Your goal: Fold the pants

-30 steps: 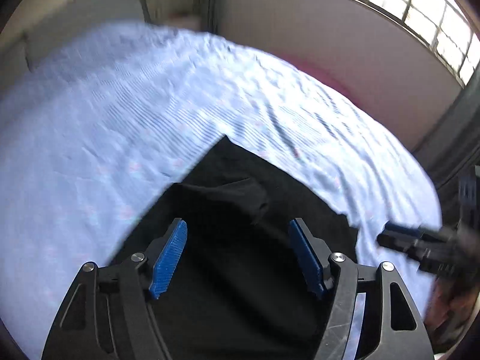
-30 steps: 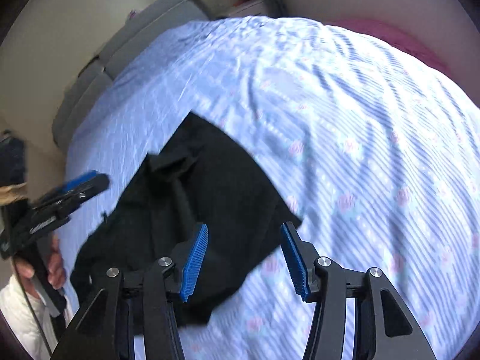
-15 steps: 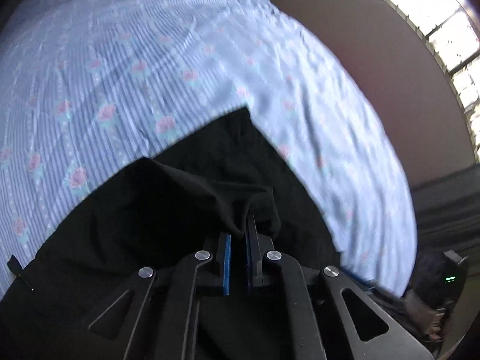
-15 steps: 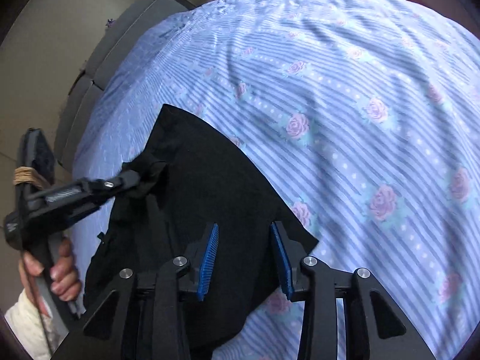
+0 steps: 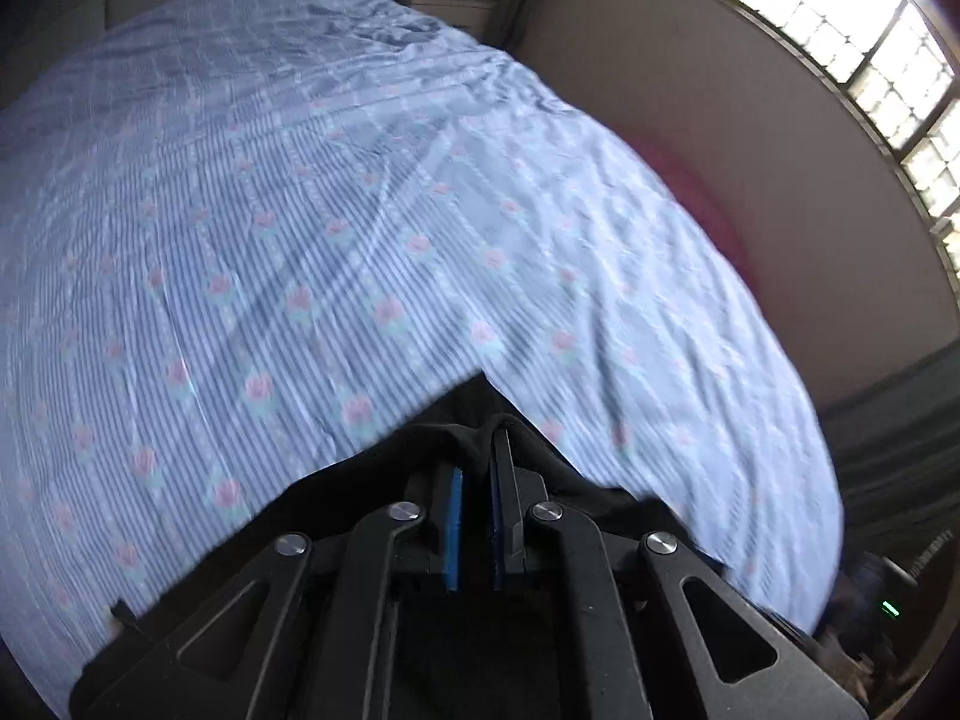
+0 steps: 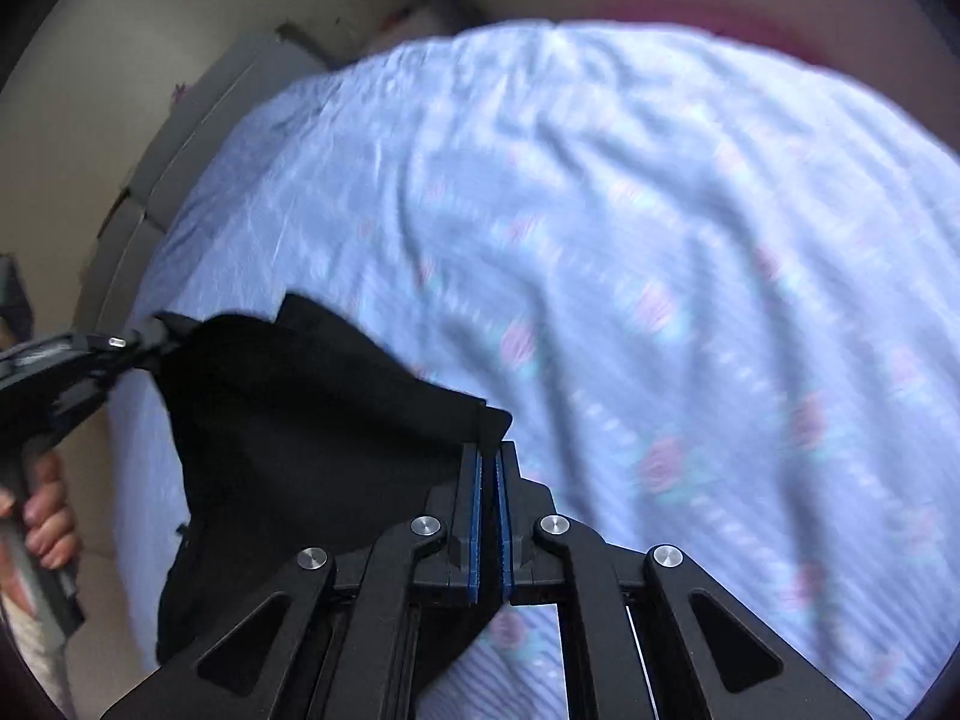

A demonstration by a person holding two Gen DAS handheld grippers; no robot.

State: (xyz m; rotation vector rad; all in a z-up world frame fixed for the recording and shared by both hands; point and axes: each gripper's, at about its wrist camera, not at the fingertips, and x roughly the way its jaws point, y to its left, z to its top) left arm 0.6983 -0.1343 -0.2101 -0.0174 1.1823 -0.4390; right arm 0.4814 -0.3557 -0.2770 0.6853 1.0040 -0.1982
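Note:
The black pants (image 6: 300,438) hang lifted off the bed between my two grippers. My right gripper (image 6: 489,462) is shut on one corner of the pants. My left gripper (image 5: 477,462) is shut on the other corner; it also shows at the left of the right wrist view (image 6: 150,333), pinching the cloth. In the left wrist view the pants (image 5: 336,510) drape below the fingers and hide most of what lies under them.
The bed is covered by a blue striped sheet with pink roses (image 5: 360,210), wrinkled toward the far side. A grey headboard (image 6: 198,138) stands at the far left. A wall with a window (image 5: 870,48) runs along the right.
Both grippers closed on the pants' corners: left half a second ago, right just now. The cloth has been lifted off the sheet and pulled toward me.

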